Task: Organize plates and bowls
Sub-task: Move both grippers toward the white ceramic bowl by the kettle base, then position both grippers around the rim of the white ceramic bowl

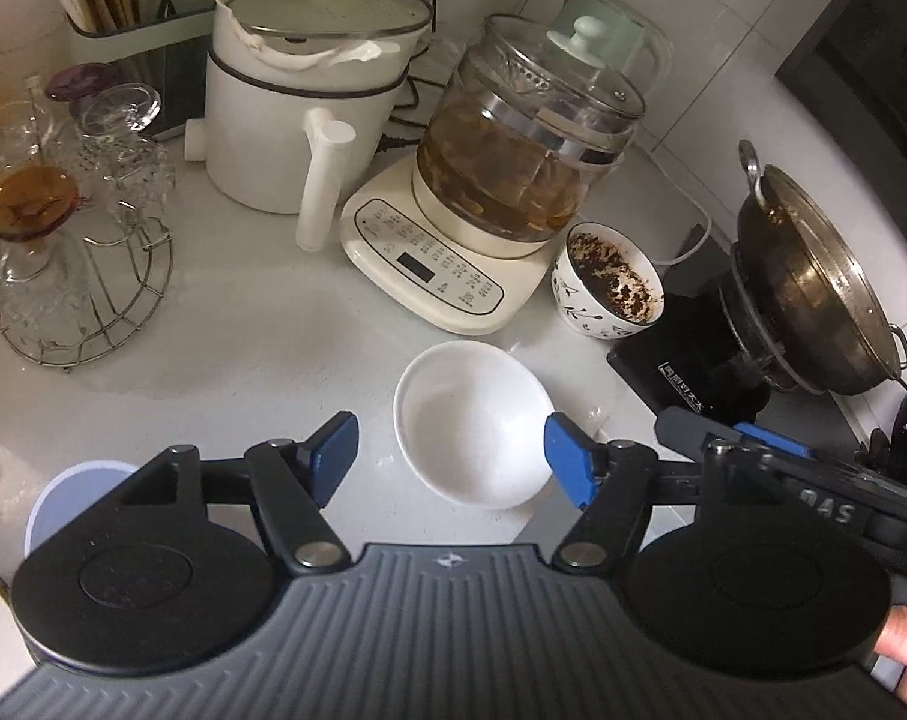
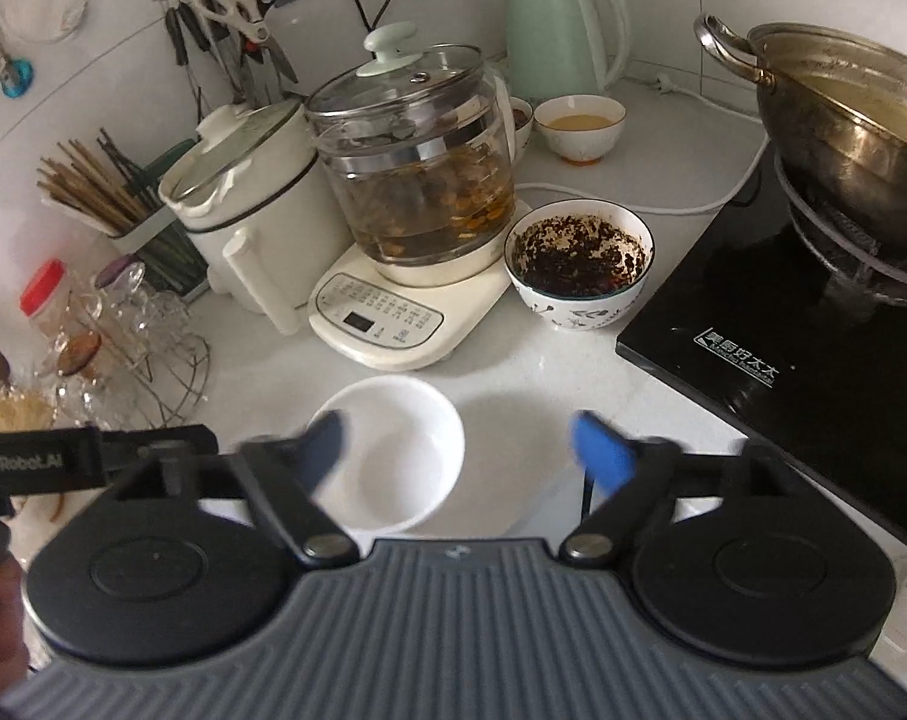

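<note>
Nearest in the left wrist view, the left gripper [image 1: 450, 456] hangs over the white counter [image 1: 243, 330] with its blue fingers [image 1: 333, 453] spread wide and released. The right finger lies at the rim of an empty white bowl [image 1: 474, 420], though contact cannot be told. In the right wrist view the right gripper [image 2: 462, 453] is likewise released, fingers [image 2: 603, 459] wide apart. Its left finger overlaps the near left rim of the same white bowl [image 2: 399, 456], which sits upright on the counter [image 2: 543, 420].

Farther back, a patterned bowl [image 2: 579, 267] of dark flakes stands just right of the glass kettle [image 2: 414, 168] on its cream base. A black induction cooker [image 2: 771, 354] with a steel wok [image 2: 849, 120] lies to the right. At the far side stand a mint electric kettle [image 2: 558, 24] and a small gold-rimmed bowl [image 2: 579, 126].
</note>
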`<state>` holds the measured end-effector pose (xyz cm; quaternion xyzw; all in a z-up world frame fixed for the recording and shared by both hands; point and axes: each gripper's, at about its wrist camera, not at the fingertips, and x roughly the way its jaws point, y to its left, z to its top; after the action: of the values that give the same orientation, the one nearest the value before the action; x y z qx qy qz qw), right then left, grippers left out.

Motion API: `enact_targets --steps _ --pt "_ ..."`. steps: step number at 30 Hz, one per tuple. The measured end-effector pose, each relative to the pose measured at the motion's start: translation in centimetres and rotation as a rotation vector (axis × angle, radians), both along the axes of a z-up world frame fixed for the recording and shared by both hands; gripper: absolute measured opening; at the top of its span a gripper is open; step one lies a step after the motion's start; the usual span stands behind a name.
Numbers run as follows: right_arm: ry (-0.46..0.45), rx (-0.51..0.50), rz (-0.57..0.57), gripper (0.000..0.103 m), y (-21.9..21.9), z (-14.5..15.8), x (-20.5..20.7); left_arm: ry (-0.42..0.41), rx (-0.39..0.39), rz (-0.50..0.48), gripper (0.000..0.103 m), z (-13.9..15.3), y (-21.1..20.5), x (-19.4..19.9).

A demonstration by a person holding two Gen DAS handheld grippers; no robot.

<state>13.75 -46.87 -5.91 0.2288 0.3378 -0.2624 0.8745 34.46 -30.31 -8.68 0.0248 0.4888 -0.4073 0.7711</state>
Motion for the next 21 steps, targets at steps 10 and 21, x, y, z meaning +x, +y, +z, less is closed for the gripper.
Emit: enact_targets --steps 10,21 --pt "0.010 0.126 -0.049 0.103 -3.9 -2.4 1.7 0.017 0.028 -0.021 0.077 -1.4 -3.4 2.1" --pt "0.006 0.315 -0.031 0.102 -7.8 -5.4 3.7 0.049 0.063 0.007 0.077 -2.9 -5.6 4.4"
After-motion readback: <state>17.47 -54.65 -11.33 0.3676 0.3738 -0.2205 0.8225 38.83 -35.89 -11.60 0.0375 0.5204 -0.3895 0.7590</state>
